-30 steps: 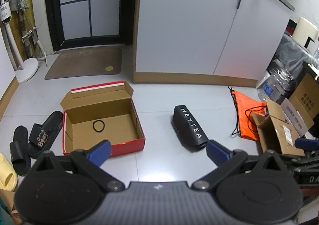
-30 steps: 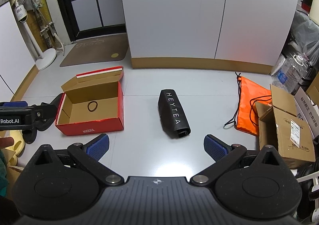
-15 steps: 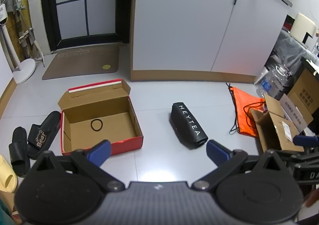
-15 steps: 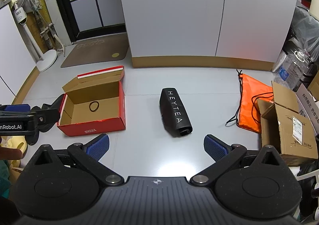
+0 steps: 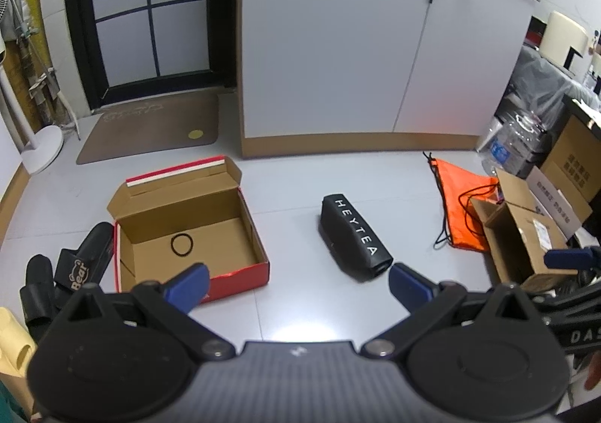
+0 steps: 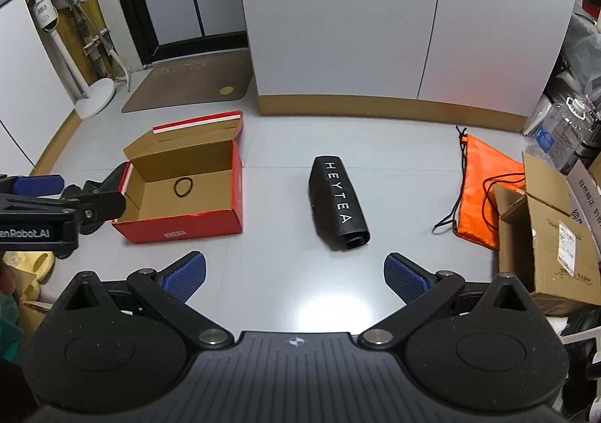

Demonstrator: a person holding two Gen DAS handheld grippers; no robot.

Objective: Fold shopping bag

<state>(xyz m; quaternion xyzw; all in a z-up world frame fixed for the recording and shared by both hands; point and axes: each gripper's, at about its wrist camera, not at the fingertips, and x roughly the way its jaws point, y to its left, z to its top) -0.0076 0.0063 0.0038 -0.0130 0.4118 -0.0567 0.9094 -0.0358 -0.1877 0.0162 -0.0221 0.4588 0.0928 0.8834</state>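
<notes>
Both cameras have drifted a little since a second ago: in the left wrist view the rolled black shopping bag printed HEYTEA (image 5: 355,237) now sits slightly further left in the picture, and in the right wrist view it sits slightly further from the camera, though on the floor itself it has not shifted.

That bag lies on the grey tiled floor (image 6: 285,273) as a rolled-up bundle, its open end turned toward the near right, touching nothing else. To its left, well apart, stands an open red cardboard shoebox (image 6: 180,194) with its lid flipped back on the far side and a black elastic ring (image 6: 183,186) resting on its brown bottom. To the right of the bag, well apart, an orange drawstring sack (image 6: 484,194) lies flat, and just beside that stands an open brown cardboard carton (image 6: 544,235).

The left gripper (image 5: 296,282) hovers above the floor with its blue-padded fingers (image 5: 186,284) spread wide, holding nothing. The right gripper (image 6: 295,276) likewise hangs over the floor, near of the bag, its blue-padded fingers (image 6: 407,282) wide apart and empty. Black slide sandals (image 5: 79,265) lie left of the shoebox, near a brown doormat (image 5: 150,130) at the far door.
</notes>
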